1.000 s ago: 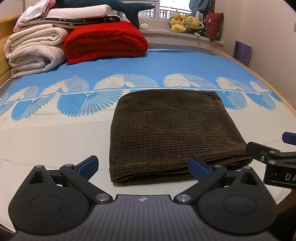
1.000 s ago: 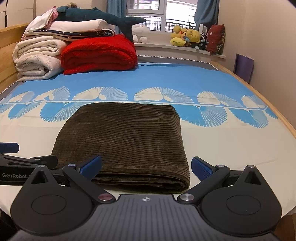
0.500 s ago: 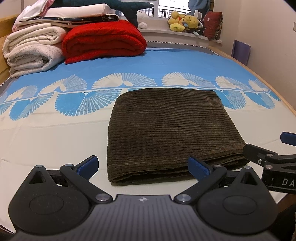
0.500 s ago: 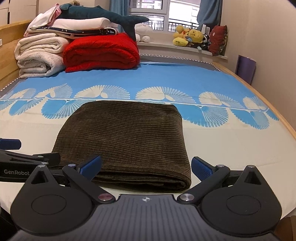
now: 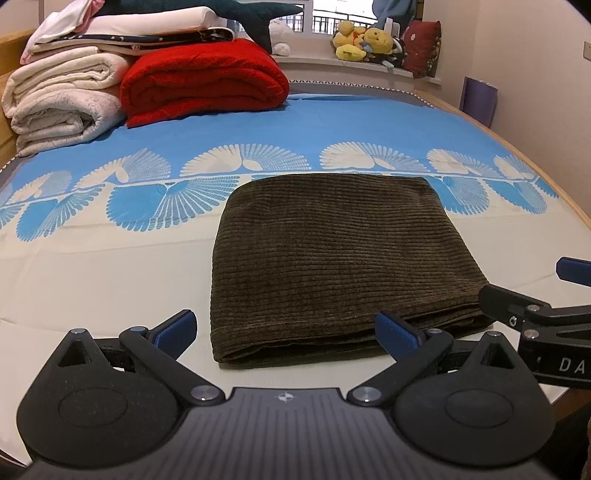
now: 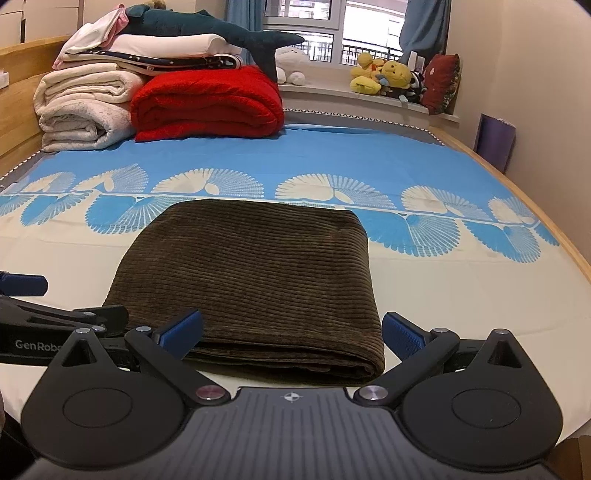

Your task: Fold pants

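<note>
One pair of pants [image 5: 332, 258], dark brown corduroy, lies folded into a thick rectangle on the bed [image 5: 92, 280], just ahead of both tools, its near folded edge close to their tips. There are two tools. The left tool [image 5: 286, 328] has its two blue-padded fingers spread wide with nothing between them; the near left corner of the pants sits ahead of its gap. The right tool [image 6: 291, 332] is spread just as wide and also empty, with the near right corner of the pants ahead of it. Each tool shows at the edge of the other's view: the right one carries white letters "DA", cut off by the frame, and the left one reads "GenRob", also cut off.

Beyond the pants, the sheet [image 6: 369, 158] turns blue with one row of white fan shapes across it. Far ahead and to the left of the tools is a stack of bedding: one red blanket [image 6: 207, 103], two rolled cream blankets [image 6: 85, 107] beside it, and more folded pieces on top, with one dark teal shark toy [image 6: 207, 31] lying across them. On the window sill far ahead to the right is a cluster of yellow stuffed toys [image 6: 384, 75] next to one dark red cushion [image 6: 441, 83]; I cannot count the toys.
</note>
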The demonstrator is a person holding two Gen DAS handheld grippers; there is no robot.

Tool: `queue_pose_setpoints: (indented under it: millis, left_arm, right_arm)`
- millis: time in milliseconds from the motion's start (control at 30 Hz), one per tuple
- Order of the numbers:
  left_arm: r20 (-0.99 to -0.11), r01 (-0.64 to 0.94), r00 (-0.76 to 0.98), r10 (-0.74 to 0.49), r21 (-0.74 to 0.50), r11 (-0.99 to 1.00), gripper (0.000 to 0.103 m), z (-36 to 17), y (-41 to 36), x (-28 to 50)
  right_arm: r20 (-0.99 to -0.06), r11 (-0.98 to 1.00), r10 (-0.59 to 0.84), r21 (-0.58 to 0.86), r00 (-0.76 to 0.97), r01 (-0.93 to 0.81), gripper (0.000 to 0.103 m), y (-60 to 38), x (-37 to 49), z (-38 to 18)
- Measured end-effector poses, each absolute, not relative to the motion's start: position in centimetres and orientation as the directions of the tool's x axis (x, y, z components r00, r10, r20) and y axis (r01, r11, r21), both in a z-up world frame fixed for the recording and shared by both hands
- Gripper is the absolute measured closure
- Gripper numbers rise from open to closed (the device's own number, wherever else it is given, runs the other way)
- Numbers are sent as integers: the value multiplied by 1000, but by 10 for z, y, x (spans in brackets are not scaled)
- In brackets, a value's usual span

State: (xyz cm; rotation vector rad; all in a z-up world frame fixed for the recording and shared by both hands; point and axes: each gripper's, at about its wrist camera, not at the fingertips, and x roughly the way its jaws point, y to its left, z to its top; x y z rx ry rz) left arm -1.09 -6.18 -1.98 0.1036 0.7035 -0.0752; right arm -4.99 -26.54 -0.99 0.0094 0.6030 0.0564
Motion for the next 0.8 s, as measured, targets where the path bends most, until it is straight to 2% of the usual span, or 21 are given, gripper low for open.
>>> queue_pose_setpoints:
  millis: [800]
  left_arm:
    - [-653, 105, 757, -36, 67, 992, 0, -21, -61, -8]
  right_arm:
    - [-569, 998, 57, 4, 820, -66, 1, -259, -49, -11]
